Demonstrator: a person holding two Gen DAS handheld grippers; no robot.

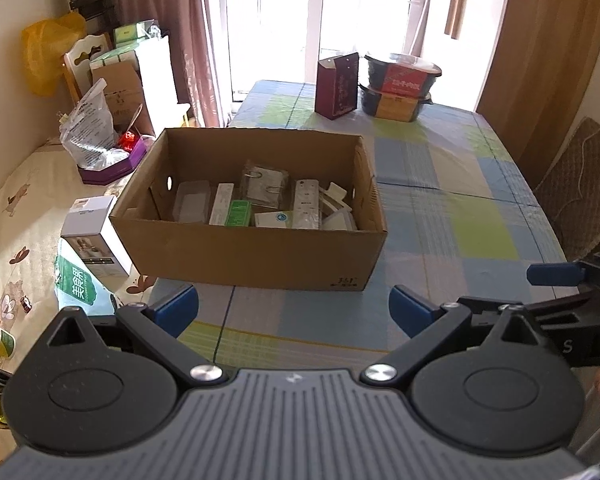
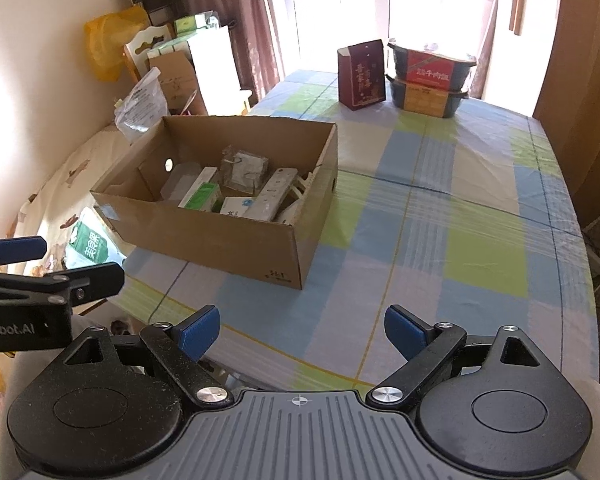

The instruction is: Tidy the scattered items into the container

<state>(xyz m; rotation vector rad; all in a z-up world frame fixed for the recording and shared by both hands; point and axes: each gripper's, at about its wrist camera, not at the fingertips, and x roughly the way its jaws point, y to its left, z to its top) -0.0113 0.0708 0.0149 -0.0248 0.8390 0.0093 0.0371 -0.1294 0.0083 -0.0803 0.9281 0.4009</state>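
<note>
The cardboard box is set near the left edge of the checked bench, with small packets and a white power strip lying inside it. The left gripper and right gripper are held over the near edge, jaws spread wide and empty.

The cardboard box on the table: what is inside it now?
The cardboard box holds a white power strip, a green-and-white carton, a clear plastic case, a bagged item and other white packets. Anything beneath them is covered.
</note>
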